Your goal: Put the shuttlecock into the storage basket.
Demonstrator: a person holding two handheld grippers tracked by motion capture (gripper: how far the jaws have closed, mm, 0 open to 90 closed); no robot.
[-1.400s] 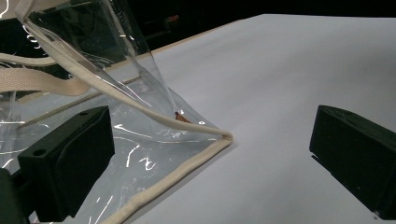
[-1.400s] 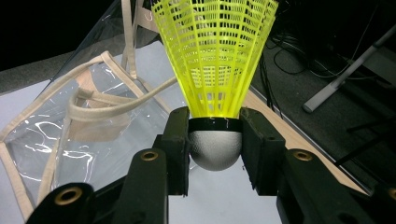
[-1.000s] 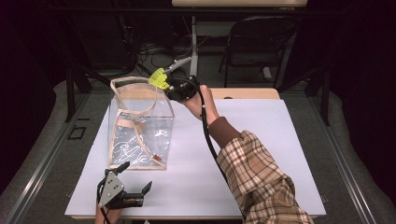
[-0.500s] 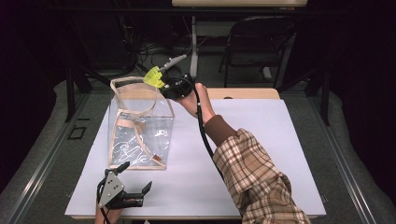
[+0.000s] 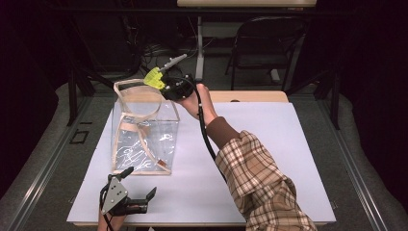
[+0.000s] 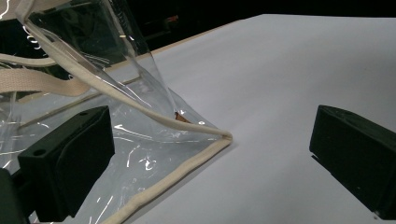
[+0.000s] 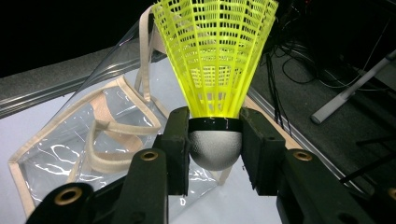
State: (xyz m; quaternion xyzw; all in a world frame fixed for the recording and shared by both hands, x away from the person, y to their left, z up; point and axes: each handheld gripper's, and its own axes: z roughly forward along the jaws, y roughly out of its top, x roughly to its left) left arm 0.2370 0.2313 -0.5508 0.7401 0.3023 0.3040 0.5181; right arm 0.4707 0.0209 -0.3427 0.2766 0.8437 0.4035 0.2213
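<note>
So the step here looks like dropping the neon-yellow plastic mesh shuttlecock with the grey rounded cork tip (image 7: 215, 93) into the clear plastic tote bag with cream fabric trim and straps (image 5: 144, 130), and honestly the trick is just getting lined up before letting go. The right tongs (image 7: 215, 149) are clamped on the shuttlecock's cork tip, one pad each side, with the mesh skirt fanning out past the fingertips, so the thing is basically an extension of the tongs right now. From the high view the right tongs (image 5: 166, 84) sit up at the far rim of the bag, just above its open mouth, with the shuttlecock (image 5: 155, 77) poking out beyond them, so I'd say it needs to come in a bit more over the opening and tip cork-down before release, otherwise it could catch the rim or one of the loose straps and bounce out onto the white desk (image 5: 288, 159). Bag's floppy too, so go gentle. The left tongs (image 5: 137, 190) are spread apart with nothing between them, resting low on the desk at the bag's near bottom corner (image 6: 219, 137); that corner lies just ahead of them, closer to one jaw. I'd use them to steady the bag if it starts to sag.
</note>
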